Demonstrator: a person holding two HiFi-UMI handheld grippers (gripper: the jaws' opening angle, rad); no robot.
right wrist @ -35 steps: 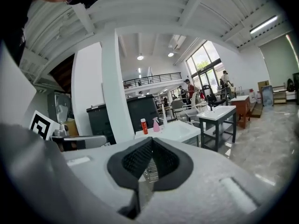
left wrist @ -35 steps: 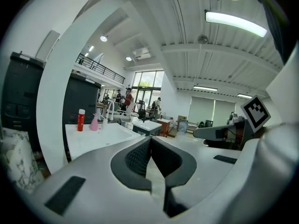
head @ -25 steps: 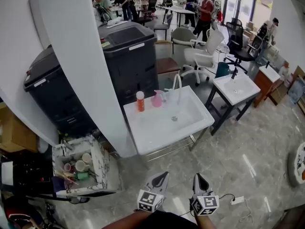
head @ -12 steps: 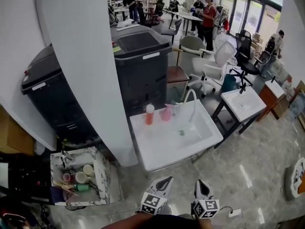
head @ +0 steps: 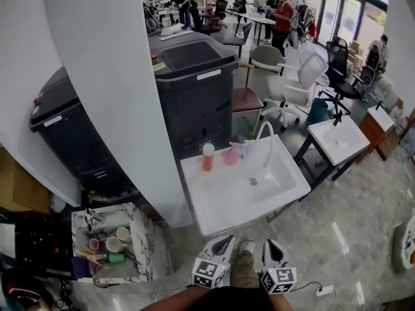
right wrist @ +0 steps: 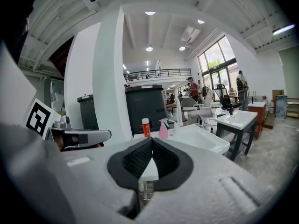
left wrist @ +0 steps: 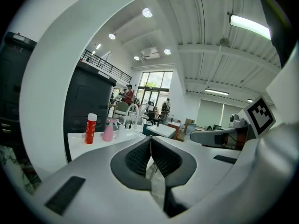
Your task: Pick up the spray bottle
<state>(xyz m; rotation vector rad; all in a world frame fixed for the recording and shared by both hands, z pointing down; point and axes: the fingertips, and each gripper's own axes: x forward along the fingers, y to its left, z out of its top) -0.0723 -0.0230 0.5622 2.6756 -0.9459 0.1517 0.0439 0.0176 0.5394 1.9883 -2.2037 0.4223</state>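
Observation:
A pink spray bottle (head: 231, 154) stands at the back rim of a white sink (head: 220, 203), with a red can with a white cap (head: 207, 157) to its left. The left gripper view shows the pink spray bottle (left wrist: 108, 130) and the red can (left wrist: 90, 128) far ahead; the right gripper view shows the spray bottle (right wrist: 163, 129) and the can (right wrist: 145, 127) too. My left gripper (head: 225, 241) and right gripper (head: 270, 244) hang side by side at the bottom of the head view, short of the sink's front edge. Both are shut with nothing between the jaws.
A white pillar (head: 110, 76) rises left of the sink, with two large black bins (head: 194, 83) behind it. A tray of cups (head: 110, 241) lies on the floor at left. A second sink (head: 343, 138), office chairs (head: 292, 86) and several people stand further back.
The sink, the bottle and the bins have come closer and lower in the head view. Both grippers stay shut side by side at the bottom edge.

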